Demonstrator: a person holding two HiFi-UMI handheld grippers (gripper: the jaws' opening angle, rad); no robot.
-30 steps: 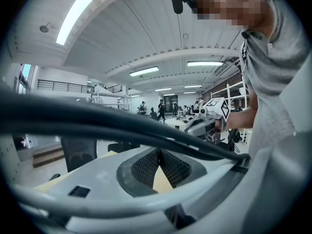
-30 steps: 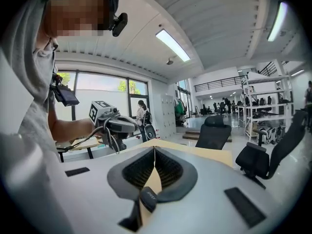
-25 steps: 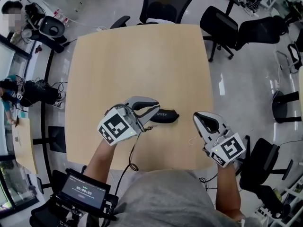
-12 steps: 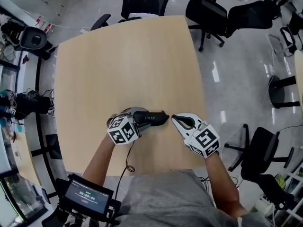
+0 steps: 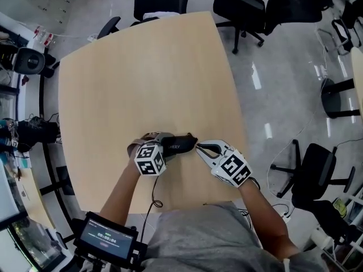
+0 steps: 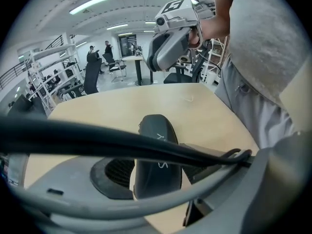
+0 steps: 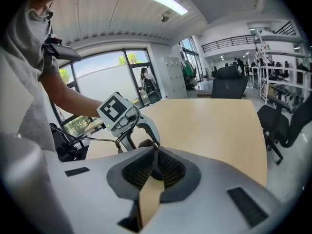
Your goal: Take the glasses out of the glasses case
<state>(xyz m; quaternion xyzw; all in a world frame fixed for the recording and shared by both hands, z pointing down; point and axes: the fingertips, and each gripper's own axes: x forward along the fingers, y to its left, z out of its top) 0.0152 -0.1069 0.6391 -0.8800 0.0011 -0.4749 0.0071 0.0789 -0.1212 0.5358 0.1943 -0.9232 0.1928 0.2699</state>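
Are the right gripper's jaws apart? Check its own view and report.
No, the right gripper has its two jaws closed together, with nothing between them.

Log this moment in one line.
glasses case: closed, on table | left gripper: jaws just been opening, case between them | right gripper: jaws shut, empty

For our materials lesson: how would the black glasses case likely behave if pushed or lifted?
The glasses case looks like a rigid shell, so it probably keeps its shape. Its smooth, rounded surface may slip when gripped. Lying flat on the smooth table, it would likely slide, not tip.
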